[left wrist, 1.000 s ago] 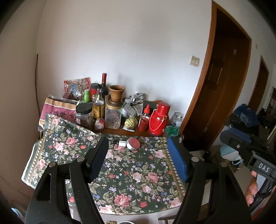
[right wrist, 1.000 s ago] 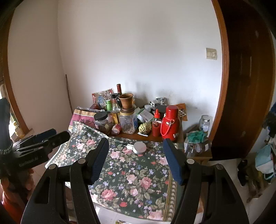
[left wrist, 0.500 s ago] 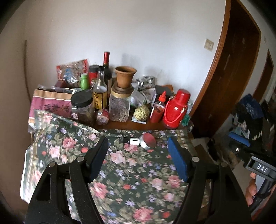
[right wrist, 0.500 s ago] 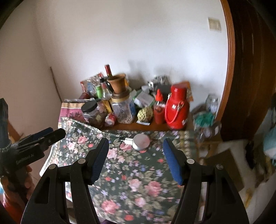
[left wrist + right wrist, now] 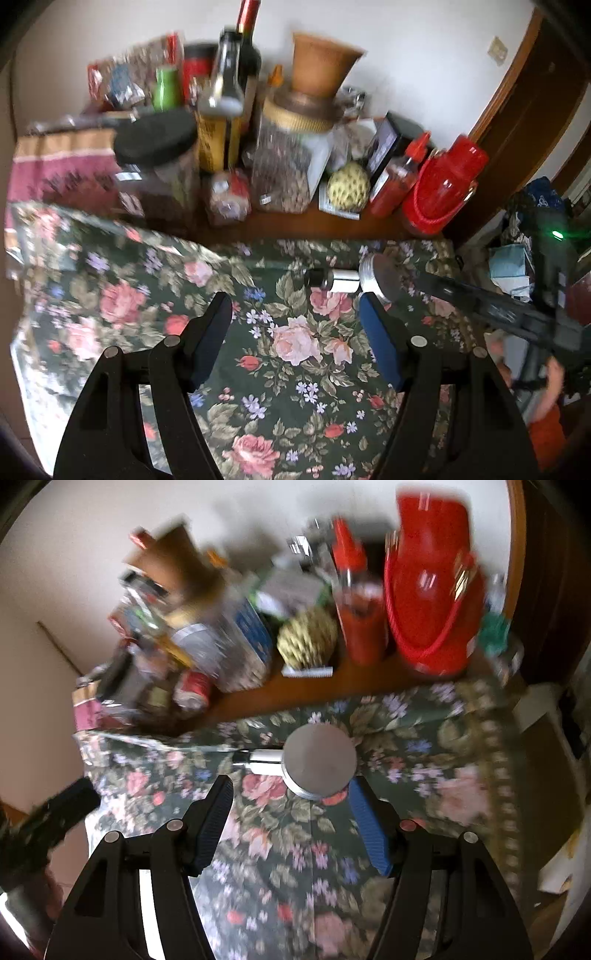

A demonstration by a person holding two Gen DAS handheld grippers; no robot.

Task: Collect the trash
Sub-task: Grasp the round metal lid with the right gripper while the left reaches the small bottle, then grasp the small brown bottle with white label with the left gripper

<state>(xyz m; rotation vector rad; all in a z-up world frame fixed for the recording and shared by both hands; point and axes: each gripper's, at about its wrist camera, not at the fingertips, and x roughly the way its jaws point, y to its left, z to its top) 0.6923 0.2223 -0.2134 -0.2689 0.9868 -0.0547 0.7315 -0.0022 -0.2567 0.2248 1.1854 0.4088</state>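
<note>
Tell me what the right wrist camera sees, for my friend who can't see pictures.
The open right gripper hovers empty over a round silver tin and a small silver tube on a floral tablecloth. Behind stand a red jug and blurry bottles.

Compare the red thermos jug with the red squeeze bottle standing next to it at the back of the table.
The red thermos jug is far wider and bulkier than the slim red squeeze bottle. The jug has a broad cap and a looping red handle; the bottle ends in a narrow pointed nozzle and has none. The bottle carries a white label; the jug shows none. Both are red, upright, and stand on the bare wood behind the floral cloth.
</note>
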